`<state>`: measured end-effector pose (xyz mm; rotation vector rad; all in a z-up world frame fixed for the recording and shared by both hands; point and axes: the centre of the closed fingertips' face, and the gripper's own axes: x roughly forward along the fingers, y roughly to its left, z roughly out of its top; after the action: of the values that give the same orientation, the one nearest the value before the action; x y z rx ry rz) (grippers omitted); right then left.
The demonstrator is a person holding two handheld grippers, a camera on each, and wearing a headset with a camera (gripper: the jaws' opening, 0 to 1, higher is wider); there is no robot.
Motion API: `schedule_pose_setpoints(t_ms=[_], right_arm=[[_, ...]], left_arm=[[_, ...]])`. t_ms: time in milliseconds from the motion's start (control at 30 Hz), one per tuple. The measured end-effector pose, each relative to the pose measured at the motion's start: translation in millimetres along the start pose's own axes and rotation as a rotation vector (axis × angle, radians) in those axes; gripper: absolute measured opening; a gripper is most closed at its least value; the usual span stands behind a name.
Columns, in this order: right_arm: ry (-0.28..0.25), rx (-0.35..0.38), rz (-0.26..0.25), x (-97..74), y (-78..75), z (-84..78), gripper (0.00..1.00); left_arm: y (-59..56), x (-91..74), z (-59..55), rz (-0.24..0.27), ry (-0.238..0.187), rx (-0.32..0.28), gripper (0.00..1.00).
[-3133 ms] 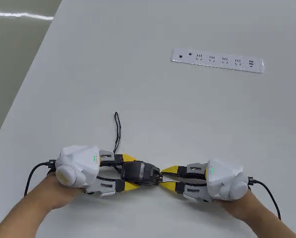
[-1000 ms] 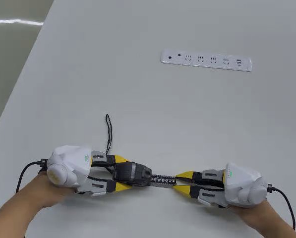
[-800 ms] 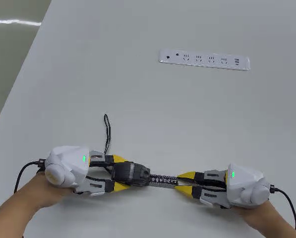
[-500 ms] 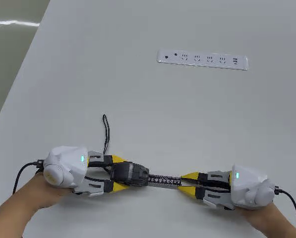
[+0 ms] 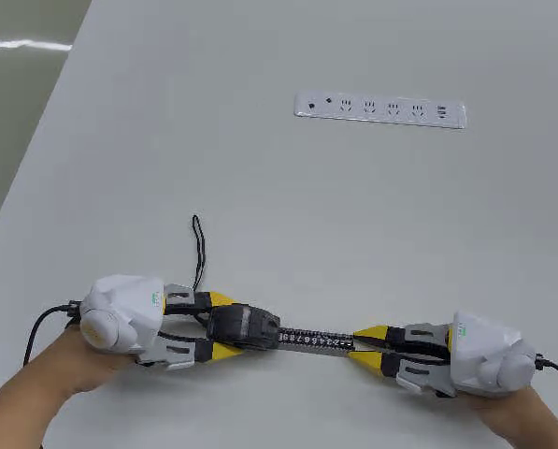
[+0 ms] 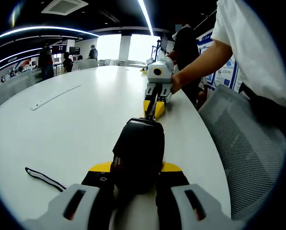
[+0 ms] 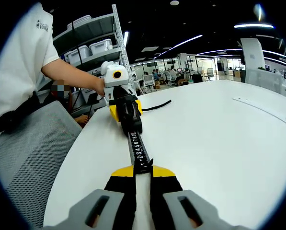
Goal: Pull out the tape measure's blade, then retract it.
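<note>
Tape measure point(image 5: 244, 327): black case, low over the white worktop point(image 5: 260, 159), close to its near edge and left of the middle. Cannot tell if the case touches the surface.

Blade point(image 5: 316, 339): dark with white numerals, a short length out of the case mouth, running straight and level along the near edge to the right.

Left gripper point(image 5: 227, 325): jaws clamped on the case, one yellow tip on each side.

Right gripper point(image 5: 361, 343): jaws pinched tight on the blade's free end.

Wrist strap point(image 5: 198, 253): black loop lying slack on the worktop, trailing from behind the case toward the far edge.

Power strip point(image 5: 379, 108): white, flat, well apart toward the far edge.
</note>
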<state>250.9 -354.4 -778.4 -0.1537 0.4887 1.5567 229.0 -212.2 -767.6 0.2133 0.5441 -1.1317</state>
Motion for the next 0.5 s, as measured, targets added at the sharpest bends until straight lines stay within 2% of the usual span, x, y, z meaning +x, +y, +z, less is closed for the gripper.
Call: schedule_pose_setpoints(t_ms=[500], right_arm=[[-0.003, 0.027, -0.018, -18.8, -4.8, -6.8, 0.06]], left_arm=[[0.5, 0.0, -0.5, -0.002, 0.005, 0.003, 0.29]])
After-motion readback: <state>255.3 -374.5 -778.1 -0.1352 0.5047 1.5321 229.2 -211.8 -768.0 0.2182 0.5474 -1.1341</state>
